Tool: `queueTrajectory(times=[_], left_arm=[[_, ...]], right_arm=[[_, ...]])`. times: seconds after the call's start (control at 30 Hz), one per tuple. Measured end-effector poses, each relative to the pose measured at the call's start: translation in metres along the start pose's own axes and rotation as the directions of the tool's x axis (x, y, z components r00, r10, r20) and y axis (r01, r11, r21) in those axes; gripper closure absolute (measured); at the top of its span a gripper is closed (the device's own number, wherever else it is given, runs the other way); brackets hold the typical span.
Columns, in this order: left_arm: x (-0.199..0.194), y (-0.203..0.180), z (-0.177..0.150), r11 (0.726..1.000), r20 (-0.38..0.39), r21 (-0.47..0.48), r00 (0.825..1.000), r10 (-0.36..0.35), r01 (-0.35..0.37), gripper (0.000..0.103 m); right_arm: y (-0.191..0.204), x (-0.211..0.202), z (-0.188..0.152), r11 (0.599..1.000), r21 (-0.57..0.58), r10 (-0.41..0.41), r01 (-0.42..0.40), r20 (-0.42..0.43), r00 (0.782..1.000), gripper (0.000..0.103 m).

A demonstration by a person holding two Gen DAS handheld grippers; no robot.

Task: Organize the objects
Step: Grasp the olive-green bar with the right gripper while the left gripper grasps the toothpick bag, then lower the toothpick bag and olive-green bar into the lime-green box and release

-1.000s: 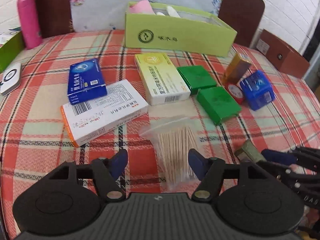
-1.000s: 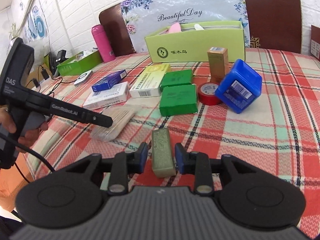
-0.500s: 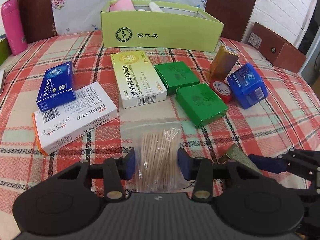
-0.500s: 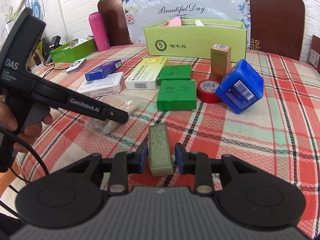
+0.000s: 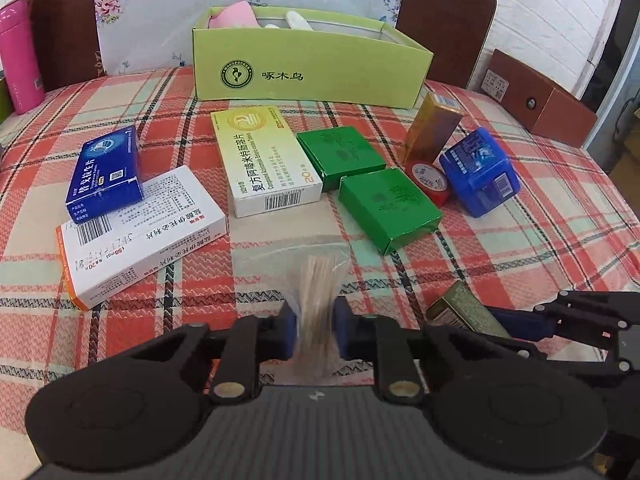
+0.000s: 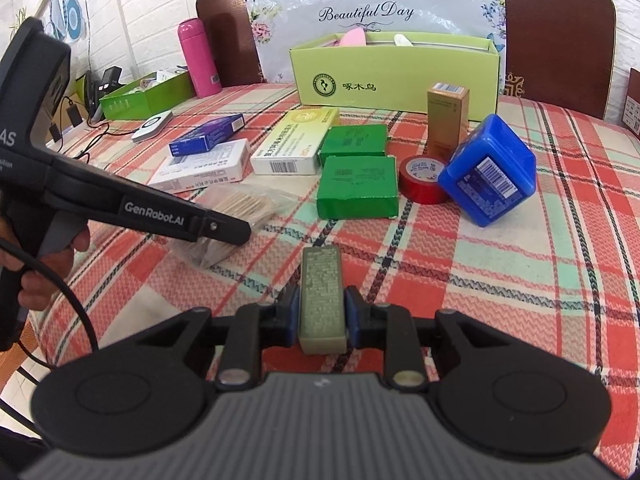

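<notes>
Left wrist view shows your left hand-held gripper (image 5: 314, 330) with its jaws closing on the bag of toothpicks (image 5: 318, 280), which sits between the blue pads and looks bunched up by them; the bag's near end is blurred, so whether it has left the desk (image 5: 520, 240) is hard to say. The toothpicks run lengthwise straight away from you, along the line of the fingers. Your right hand-held gripper (image 6: 322, 310) is also closing, its pads pressed on both long sides of the small olive box (image 6: 322, 292), whose long axis likewise points forward, away from the camera.

What the coming move probably turns on is the open light-green box (image 5: 304, 68) at the far edge of the desk. From both hands it lies ahead, beyond the row of medicine boxes, the two green packets (image 5: 390, 204), the red tape (image 6: 422, 178) and the blue tub (image 6: 490, 176). In the left view it sits almost dead ahead, so your left hand seems better lined up; from the right it lies ahead and slightly right.
</notes>
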State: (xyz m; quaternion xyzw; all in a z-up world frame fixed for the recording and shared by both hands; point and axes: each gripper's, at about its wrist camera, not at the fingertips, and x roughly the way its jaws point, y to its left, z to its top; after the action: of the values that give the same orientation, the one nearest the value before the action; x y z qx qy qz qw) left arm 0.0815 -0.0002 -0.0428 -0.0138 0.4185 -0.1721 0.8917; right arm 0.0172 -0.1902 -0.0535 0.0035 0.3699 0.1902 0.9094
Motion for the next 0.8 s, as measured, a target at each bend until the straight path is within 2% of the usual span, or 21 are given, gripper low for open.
queueTrajectory(times=[0.07, 0.2, 0.43, 0.6, 0.8], left_arm=[[-0.005, 0.000, 0.004, 1.000, 0.015, -0.008, 1.000, -0.027, 0.027, 0.088], [-0.027, -0.004, 0.027, 0.997, 0.098, 0.013, 0.993, -0.072, 0.071, 0.088], [-0.049, -0.006, 0.084, 0.994, 0.224, 0.030, 0.968, -0.113, 0.110, 0.088], [-0.043, 0.000, 0.130, 0.992, 0.253, -0.014, 0.960, -0.117, 0.125, 0.088], [-0.018, 0.014, 0.183, 0.988, 0.271, -0.096, 0.958, -0.090, 0.120, 0.088]], right_arm=[[0.001, -0.005, 0.006, 1.000, 0.000, 0.024, -0.024, 0.020, 1.000, 0.080], [-0.005, -0.021, 0.032, 0.998, -0.016, 0.055, -0.054, 0.093, 0.994, 0.080], [-0.023, -0.039, 0.096, 0.998, -0.048, 0.048, -0.038, 0.224, 0.973, 0.080], [-0.043, -0.034, 0.141, 0.999, -0.032, 0.012, -0.003, 0.280, 0.960, 0.080], [-0.072, 0.001, 0.194, 0.999, 0.002, -0.039, 0.040, 0.301, 0.953, 0.080]])
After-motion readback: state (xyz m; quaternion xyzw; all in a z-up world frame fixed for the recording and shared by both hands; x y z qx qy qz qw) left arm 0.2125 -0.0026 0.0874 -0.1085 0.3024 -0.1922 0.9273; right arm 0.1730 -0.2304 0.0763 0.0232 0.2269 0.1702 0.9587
